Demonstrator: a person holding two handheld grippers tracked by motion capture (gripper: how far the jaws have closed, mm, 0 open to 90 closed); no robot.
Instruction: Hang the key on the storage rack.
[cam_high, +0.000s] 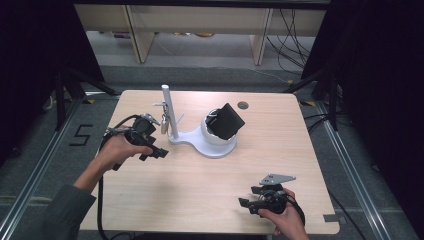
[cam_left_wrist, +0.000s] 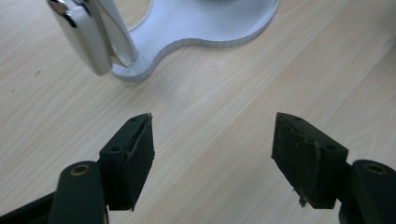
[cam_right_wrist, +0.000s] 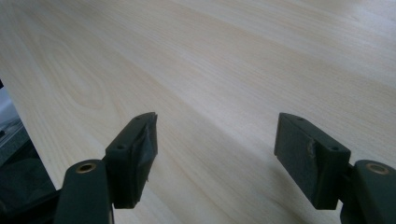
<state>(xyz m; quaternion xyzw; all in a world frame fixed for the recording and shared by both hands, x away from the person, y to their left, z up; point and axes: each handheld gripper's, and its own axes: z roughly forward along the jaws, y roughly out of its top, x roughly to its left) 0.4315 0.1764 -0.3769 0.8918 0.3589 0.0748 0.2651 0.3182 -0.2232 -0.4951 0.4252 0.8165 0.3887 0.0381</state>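
Note:
A white stand (cam_high: 200, 143) sits mid-table, with a flat base, an upright white post (cam_high: 169, 110) and a round cup holding a tilted black box (cam_high: 227, 121). A small silver padlock (cam_high: 164, 123) hangs beside the post; in the left gripper view it appears as a shiny body (cam_left_wrist: 86, 37) by the stand's base (cam_left_wrist: 201, 28). My left gripper (cam_high: 156, 151) is open just left of the stand, jaws wide over bare wood (cam_left_wrist: 212, 154). My right gripper (cam_high: 248, 198) is open near the front right edge, with nothing between its jaws (cam_right_wrist: 215, 154).
The light wooden table (cam_high: 210, 190) has a round cable hole (cam_high: 243, 105) at the back. Black cables trail from both grippers. Wooden furniture legs and loose cables stand on the floor behind. The table's left edge drops off close to the right gripper's jaws (cam_right_wrist: 14, 121).

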